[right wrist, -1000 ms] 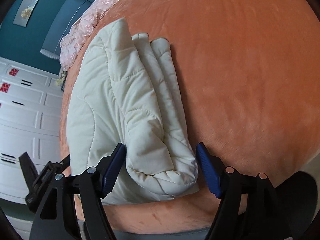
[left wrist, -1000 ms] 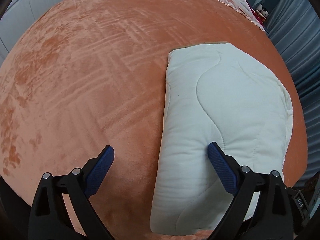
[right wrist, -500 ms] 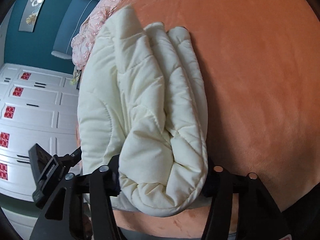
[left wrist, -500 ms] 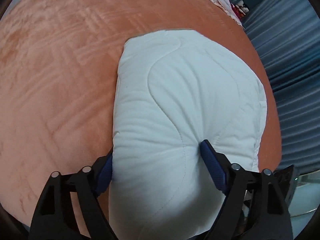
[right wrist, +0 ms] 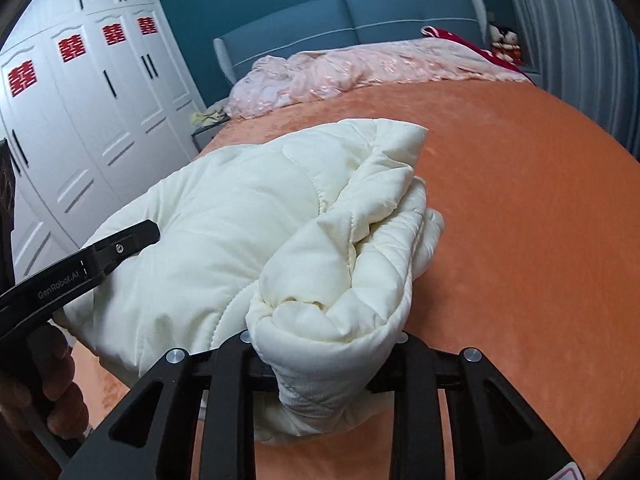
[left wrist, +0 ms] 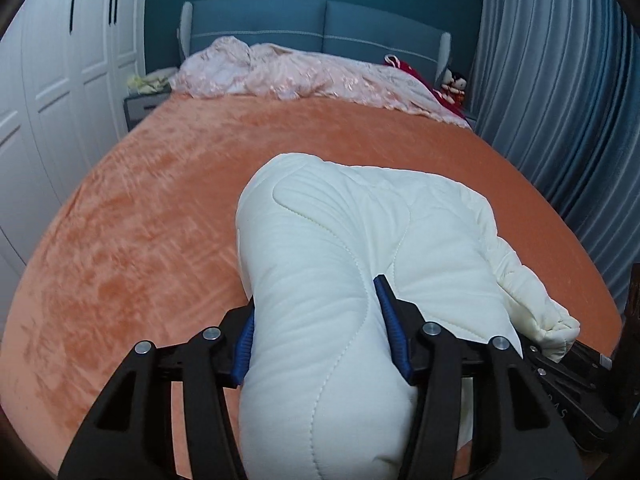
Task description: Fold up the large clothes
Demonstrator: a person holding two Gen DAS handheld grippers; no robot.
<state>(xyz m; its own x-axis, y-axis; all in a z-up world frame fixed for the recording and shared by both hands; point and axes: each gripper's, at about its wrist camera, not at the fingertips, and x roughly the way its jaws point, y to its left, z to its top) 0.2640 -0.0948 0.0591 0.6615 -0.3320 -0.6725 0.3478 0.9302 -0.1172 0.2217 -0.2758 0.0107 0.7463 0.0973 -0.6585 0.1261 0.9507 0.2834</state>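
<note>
So the cream quilted garment (left wrist: 344, 264) is folded into a thick bundle and sits in the lower middle of both views, over the orange bedspread (left wrist: 152, 208). Can't really tell if its underside touches the bed or hangs just above it. In the right wrist view the layered, rolled end of it (right wrist: 340, 264) bunches up right at the bottom center.

The left gripper (left wrist: 320, 332) has its jaws pinching one thick end of the bundle, blue pads (left wrist: 394, 332) pressed into the padding on either side. The right gripper (right wrist: 324, 340) has its jaws clamped on the rolled end too, the fabric bulging out over them so the pads are hidden.

Further out: a crumpled pink duvet (left wrist: 304, 76) lies across the top of the frame against the blue headboard (left wrist: 320, 24). White wardrobe doors (right wrist: 92, 112) with red stickers fill the upper left of the right view, and blue-grey curtains (left wrist: 560, 92) run down the right side of the left view.
</note>
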